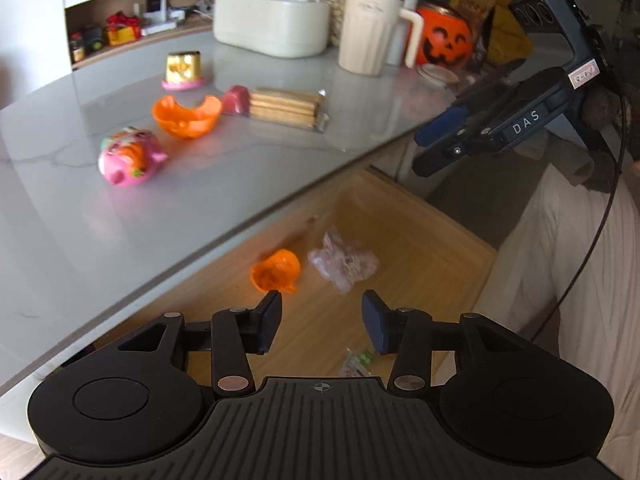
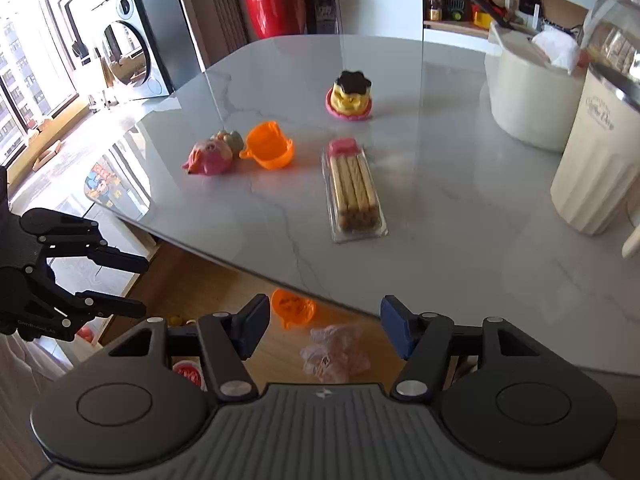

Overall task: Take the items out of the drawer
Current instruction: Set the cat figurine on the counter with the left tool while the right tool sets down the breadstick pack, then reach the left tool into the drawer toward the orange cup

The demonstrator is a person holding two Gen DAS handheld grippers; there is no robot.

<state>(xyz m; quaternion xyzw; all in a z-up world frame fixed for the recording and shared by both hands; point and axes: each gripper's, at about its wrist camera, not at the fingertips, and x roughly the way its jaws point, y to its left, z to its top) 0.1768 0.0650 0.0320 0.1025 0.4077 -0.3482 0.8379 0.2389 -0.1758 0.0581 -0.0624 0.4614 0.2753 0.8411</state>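
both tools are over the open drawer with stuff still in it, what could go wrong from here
The orange shell and the crinkly clear packet lie close together in the drawer, so one grab may snag both. The shell sits near the tabletop edge; lifting could knock it. The left tool and right tool could collide.

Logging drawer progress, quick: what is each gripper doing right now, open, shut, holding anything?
Left gripper: open, holding nothing, above the open drawer.
Right gripper: open, nothing between the pads, also over the drawer.

Open wooden drawer, orange pumpkin cup tipped over, crumpled pink wrapper beside it
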